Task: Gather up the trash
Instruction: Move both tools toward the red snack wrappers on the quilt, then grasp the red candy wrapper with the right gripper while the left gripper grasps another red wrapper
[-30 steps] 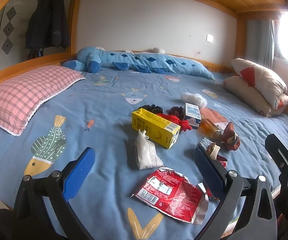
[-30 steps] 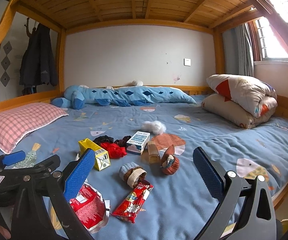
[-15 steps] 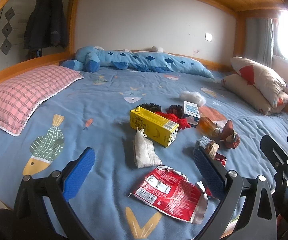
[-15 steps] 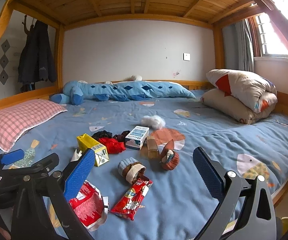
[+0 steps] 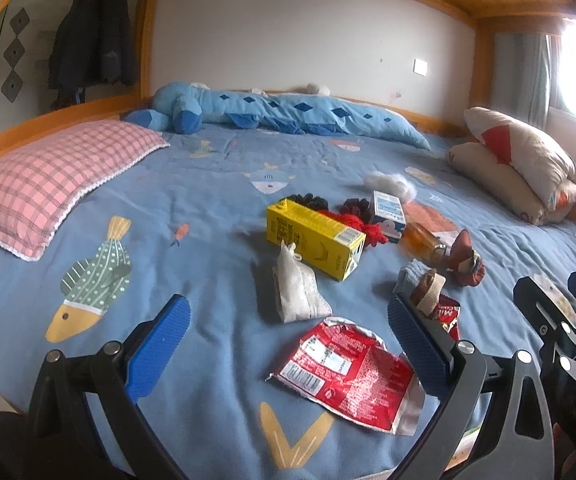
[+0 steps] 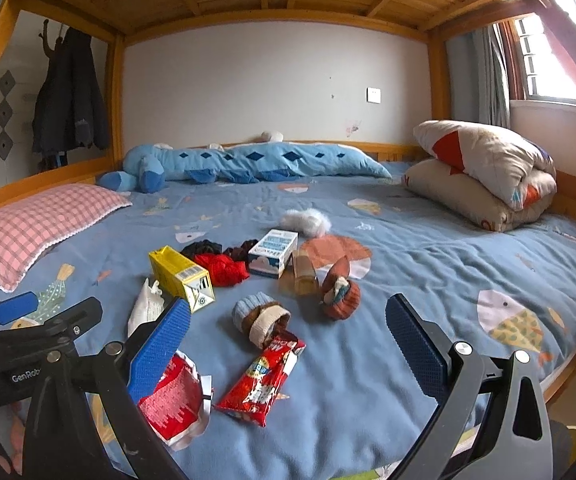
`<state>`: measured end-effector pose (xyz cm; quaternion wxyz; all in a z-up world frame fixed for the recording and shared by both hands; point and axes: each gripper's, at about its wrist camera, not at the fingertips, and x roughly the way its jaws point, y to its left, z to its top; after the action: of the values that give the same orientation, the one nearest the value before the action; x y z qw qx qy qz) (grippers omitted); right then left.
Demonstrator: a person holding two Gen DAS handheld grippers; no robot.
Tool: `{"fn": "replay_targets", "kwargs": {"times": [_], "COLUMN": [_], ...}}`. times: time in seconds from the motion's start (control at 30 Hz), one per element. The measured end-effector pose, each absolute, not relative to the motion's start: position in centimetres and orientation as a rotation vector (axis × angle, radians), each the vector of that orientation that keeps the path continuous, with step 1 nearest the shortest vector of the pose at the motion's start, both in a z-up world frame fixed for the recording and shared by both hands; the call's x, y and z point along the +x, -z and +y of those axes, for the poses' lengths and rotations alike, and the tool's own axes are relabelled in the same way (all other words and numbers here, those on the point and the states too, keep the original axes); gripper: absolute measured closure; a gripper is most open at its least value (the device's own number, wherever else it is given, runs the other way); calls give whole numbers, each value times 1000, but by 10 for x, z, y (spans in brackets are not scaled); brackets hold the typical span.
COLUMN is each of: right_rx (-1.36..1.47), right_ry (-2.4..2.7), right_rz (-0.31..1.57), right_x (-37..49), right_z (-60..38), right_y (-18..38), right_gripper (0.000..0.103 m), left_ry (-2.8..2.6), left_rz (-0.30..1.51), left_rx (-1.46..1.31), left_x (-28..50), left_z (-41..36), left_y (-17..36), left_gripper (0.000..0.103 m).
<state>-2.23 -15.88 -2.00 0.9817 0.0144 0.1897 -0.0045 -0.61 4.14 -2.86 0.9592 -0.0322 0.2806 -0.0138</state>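
Note:
Trash lies on the blue bed sheet [image 5: 208, 220]. A flattened red foil wrapper [image 5: 347, 372] lies just ahead of my open, empty left gripper [image 5: 288, 340]; it also shows in the right wrist view [image 6: 174, 400]. A red snack packet [image 6: 262, 376] lies just ahead of my open, empty right gripper [image 6: 288, 340]. A yellow carton [image 5: 313, 238], a white pouch [image 5: 295, 290], a blue-white carton [image 6: 274, 252] and an amber bottle [image 6: 301, 276] lie further in.
Rolled socks [image 6: 260, 316], a red-brown sock ball [image 6: 339, 296], red and dark cloth [image 6: 220, 268] and a white fluff [image 6: 305, 222] lie among the trash. A pink checked pillow [image 5: 48, 180] lies left, a folded quilt [image 6: 483, 176] right, a blue plush [image 6: 240, 162] at the wall.
Both grippers have moved slightly forward and lower over the bed, so the trash sits a little nearer. Both stay open and empty.

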Motion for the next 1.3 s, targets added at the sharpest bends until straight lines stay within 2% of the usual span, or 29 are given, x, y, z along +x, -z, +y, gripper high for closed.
{"fn": "replay_targets", "kwargs": {"times": [0.23,0.43,0.6,0.67,0.9,0.97,1.23,1.3], "right_rx": [24,40,32,30,114,131,162,166], "right_ry": [-3,-12,-6,-10,-56,-85,-129,-144], "right_rz": [472,533,557,592,770,837,837,819], "right_x": [-8,5,11,19,47,54,50,44], "right_z": [-154,-151,-150,-149,-155,-156,-169,-174], "right_y": [35,47,51,56,91,104,101,93], "right_gripper": [8,14,15,25,41,54,71,71], "left_ry": [24,7,-8,-11,-7,-3,34,59], "left_rz": [593,613,625,629,641,647,690,706], "left_rx": [-64,-70,-67,-72,-63,-59,-45,-43], "left_x": [-4,1,5,6,8,9,13,13], "left_z": [44,50,54,55,54,52,41,36], "left_y": [37,45,50,51,56,57,69,73], "left_gripper": [4,4,4,4,4,4,4,4]}}
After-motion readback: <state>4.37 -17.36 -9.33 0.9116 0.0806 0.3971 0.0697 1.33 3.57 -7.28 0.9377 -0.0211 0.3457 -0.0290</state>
